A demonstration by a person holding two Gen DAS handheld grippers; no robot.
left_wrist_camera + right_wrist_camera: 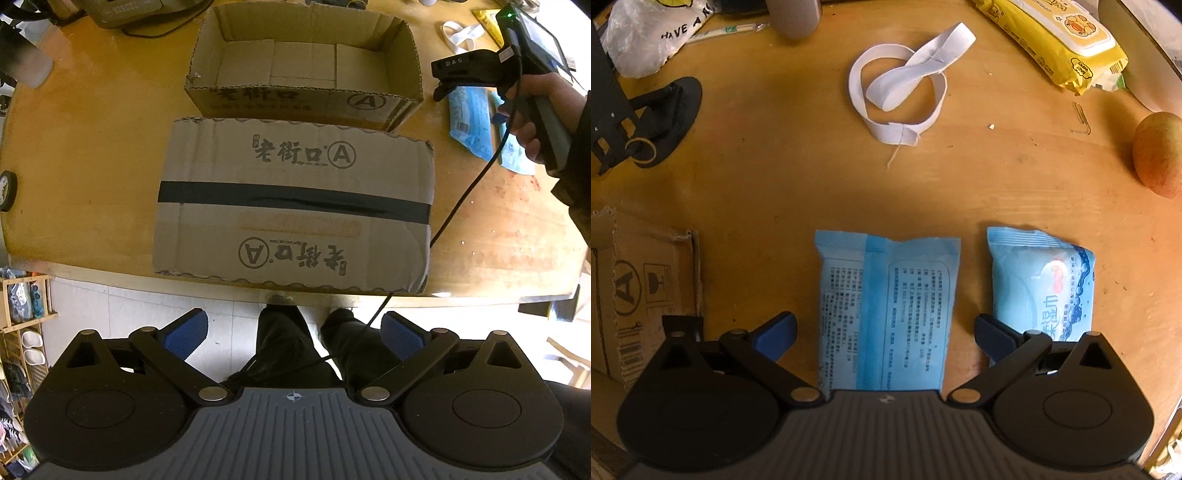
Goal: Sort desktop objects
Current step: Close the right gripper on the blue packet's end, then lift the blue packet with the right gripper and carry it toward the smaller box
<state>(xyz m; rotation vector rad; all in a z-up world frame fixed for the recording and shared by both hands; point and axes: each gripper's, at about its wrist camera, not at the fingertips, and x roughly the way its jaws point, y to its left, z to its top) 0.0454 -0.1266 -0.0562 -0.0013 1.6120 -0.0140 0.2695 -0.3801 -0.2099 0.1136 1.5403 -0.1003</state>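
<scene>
An open empty cardboard box (306,70) sits on the wooden table, with an upside-down taped box (295,206) in front of it. My left gripper (293,332) is open and empty, held off the table's near edge. My right gripper (884,332) is open, its fingers straddling a blue wet-wipe pack (886,306) lying back-side up; it also shows in the left wrist view (443,83), above the blue packs (471,122). A second blue wet-wipe pack (1041,284) lies just right of the first. A white elastic band (901,81) lies farther away.
A yellow wipes pack (1052,40), a mango (1158,153), a paperclip (1082,118), a white plastic bag (646,33), a grey cup (794,18) and a black stand (646,122) ring the far table. A cardboard box corner (635,291) is at the left. A tape roll (5,190) lies at the table's left edge.
</scene>
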